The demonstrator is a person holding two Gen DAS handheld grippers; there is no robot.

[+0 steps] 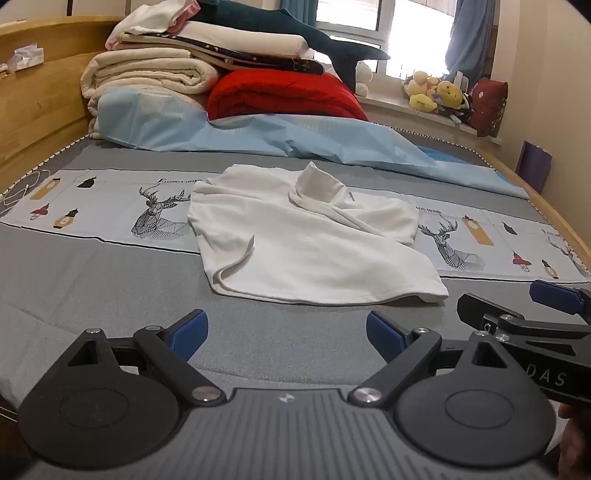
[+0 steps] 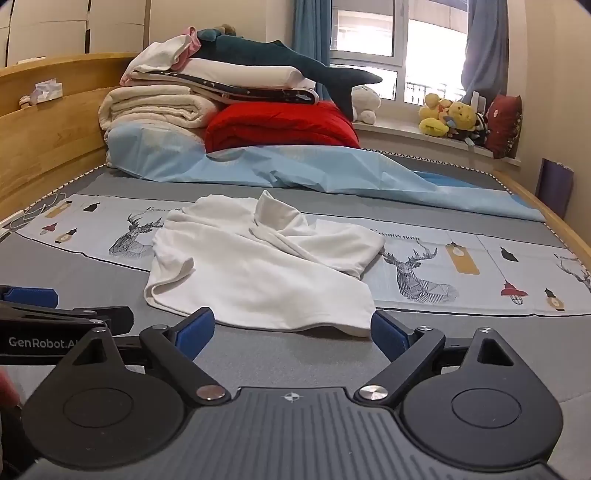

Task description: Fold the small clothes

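Observation:
A small white turtleneck top [image 1: 303, 236] lies crumpled on the grey bed cover [image 1: 110, 280], its collar standing up at the far side and its hem nearest me. My left gripper [image 1: 286, 334] hovers just short of the hem, open, with nothing between its blue pads. In the right wrist view the same top [image 2: 258, 269] fills the middle. My right gripper [image 2: 291, 332] is open too, and its right pad sits close to the hem's near corner, apart from it as far as I can tell. Each gripper shows at the edge of the other's view.
A light blue sheet [image 1: 295, 136] lies bunched behind the top. Stacked blankets [image 1: 147, 74], a red quilt [image 1: 284, 96] and a plush shark [image 1: 295, 33] pile up at the wooden headboard [image 1: 33, 110]. Stuffed toys [image 1: 436, 92] sit on the windowsill at right.

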